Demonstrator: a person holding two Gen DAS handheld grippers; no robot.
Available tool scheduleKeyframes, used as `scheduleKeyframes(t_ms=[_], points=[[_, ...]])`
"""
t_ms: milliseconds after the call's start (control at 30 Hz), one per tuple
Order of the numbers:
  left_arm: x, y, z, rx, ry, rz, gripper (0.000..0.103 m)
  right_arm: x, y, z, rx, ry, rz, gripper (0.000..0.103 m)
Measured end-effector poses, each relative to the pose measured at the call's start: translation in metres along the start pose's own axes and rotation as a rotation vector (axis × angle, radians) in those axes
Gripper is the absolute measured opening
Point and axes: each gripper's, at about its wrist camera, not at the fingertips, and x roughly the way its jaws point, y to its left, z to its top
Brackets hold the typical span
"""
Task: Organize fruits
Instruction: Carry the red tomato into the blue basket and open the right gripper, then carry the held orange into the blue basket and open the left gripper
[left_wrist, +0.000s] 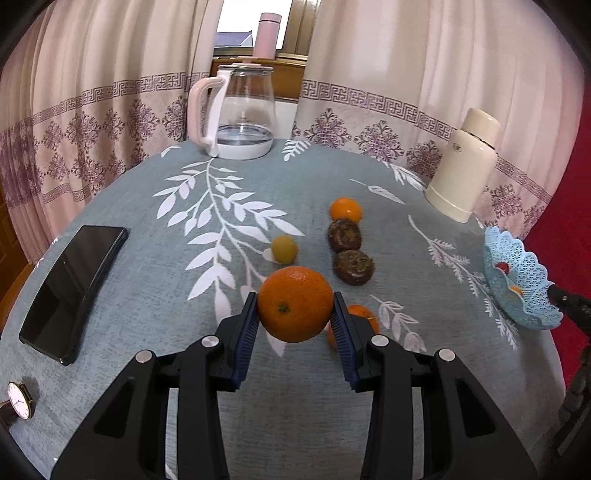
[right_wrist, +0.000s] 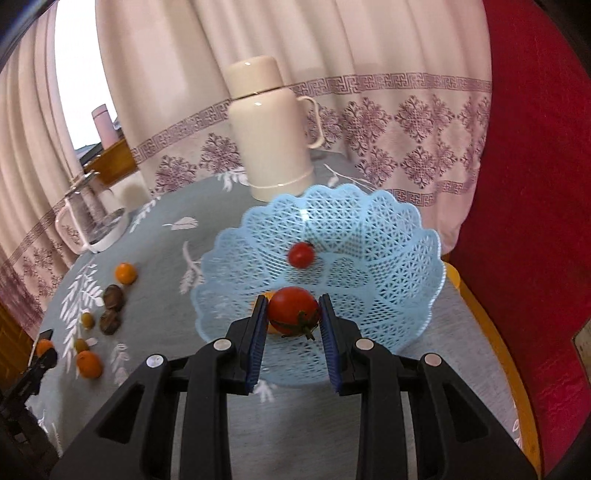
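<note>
My left gripper (left_wrist: 295, 308) is shut on a large orange (left_wrist: 294, 303), held above the grey-blue tablecloth. Beyond it lie a small orange (left_wrist: 360, 317), two dark brown fruits (left_wrist: 352, 266) (left_wrist: 344, 234), a yellow-green fruit (left_wrist: 284, 249) and another orange (left_wrist: 345, 209). My right gripper (right_wrist: 293, 314) is shut on a red tomato (right_wrist: 293, 312), over the near rim of the light blue lattice basket (right_wrist: 388, 266). A small red tomato (right_wrist: 301, 254) and an orange piece lie in the basket. The basket also shows at the right in the left wrist view (left_wrist: 524, 280).
A glass kettle with a pink handle (left_wrist: 240, 114) stands at the back, a cream thermos jug (left_wrist: 463, 166) at back right. A black phone (left_wrist: 74, 291) and a wristwatch (left_wrist: 18, 400) lie at the left. Curtains hang behind; a red chair (right_wrist: 535, 221) is right of the table.
</note>
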Motion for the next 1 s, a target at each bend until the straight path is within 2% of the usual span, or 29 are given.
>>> scheduleKeyframes(t_ms=[233,300,433,533,633,767,1000], points=[[-0.007,-0.013,0.005,0.017,-0.019,-0.014,0.040,0.010,-0.008,-0.003,0.012,0.011,-0.019,0.029],[-0.008,-0.018,0.006,0.023,-0.019,-0.020,0.040,0.010,-0.009,-0.004,0.018,0.005,-0.020,0.033],[-0.007,-0.030,0.006,0.038,-0.016,-0.037,0.040,0.007,-0.013,-0.004,0.042,-0.020,-0.014,0.034],[-0.004,-0.043,0.006,0.053,-0.001,-0.070,0.040,0.003,-0.016,-0.003,0.053,-0.059,-0.043,0.036],[-0.004,-0.062,0.008,0.084,-0.001,-0.100,0.040,0.000,-0.018,-0.002,0.058,-0.086,-0.066,0.040],[-0.004,-0.096,0.013,0.151,-0.016,-0.152,0.040,-0.004,-0.022,0.000,0.067,-0.128,-0.101,0.050],[0.005,-0.153,0.024,0.241,-0.031,-0.233,0.040,-0.007,-0.028,-0.003,0.083,-0.163,-0.127,0.050]])
